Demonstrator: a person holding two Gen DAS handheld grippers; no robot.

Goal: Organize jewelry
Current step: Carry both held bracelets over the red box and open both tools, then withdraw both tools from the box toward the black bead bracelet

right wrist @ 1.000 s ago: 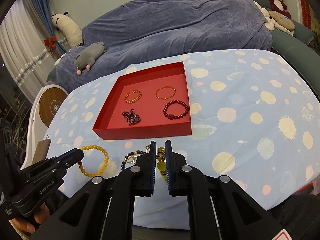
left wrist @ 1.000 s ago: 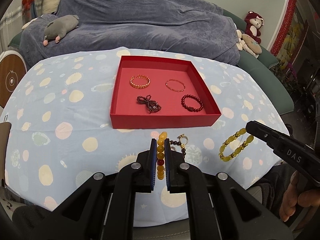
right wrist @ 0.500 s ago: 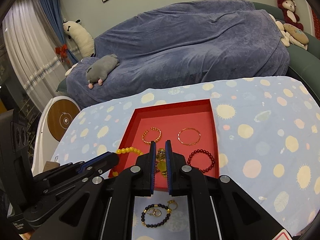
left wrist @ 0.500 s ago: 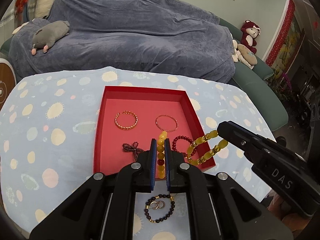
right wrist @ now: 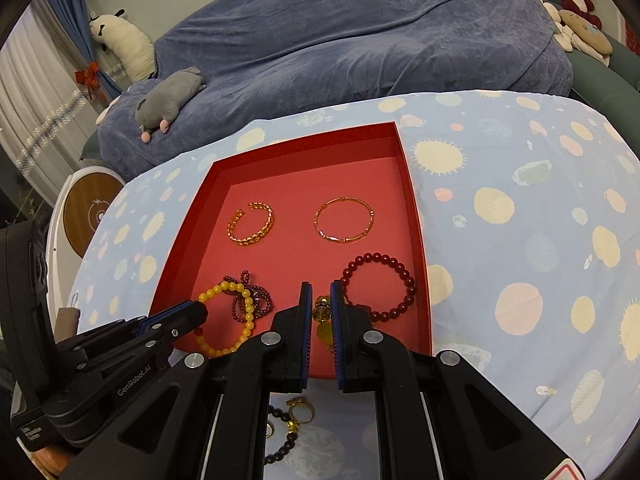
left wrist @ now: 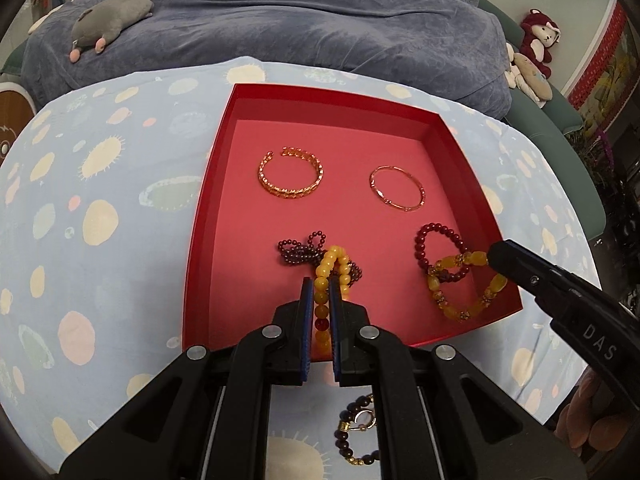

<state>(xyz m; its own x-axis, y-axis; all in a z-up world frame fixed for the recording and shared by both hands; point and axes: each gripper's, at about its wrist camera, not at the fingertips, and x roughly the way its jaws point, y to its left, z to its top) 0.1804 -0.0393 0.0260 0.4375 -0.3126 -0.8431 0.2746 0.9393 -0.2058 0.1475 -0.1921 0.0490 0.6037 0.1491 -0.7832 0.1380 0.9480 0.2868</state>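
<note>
A red tray (left wrist: 208, 184) (right wrist: 416, 216) holds a gold cuff (left wrist: 291, 178), a thin gold bangle (left wrist: 396, 193), a tangled purple bead strand (left wrist: 296, 252) and a dark red bead bracelet (right wrist: 378, 286). My left gripper (left wrist: 321, 286) is shut on a yellow bead bracelet (left wrist: 326, 270) over the tray's near left, above the purple strand. My right gripper (right wrist: 321, 290) is shut on an amber chunky-bead bracelet (left wrist: 466, 284) (right wrist: 322, 308), hanging over the tray's near right beside the red bracelet.
A dark bead bracelet with gold rings (left wrist: 358, 434) (right wrist: 290, 424) lies on the spotted blue tablecloth (left wrist: 80, 240) in front of the tray. A blue-covered sofa with plush toys (left wrist: 112, 16) stands behind the table.
Both grippers have lifted their bracelets off the cloth and carried them forward; they now hang low over the tray's near half.
</note>
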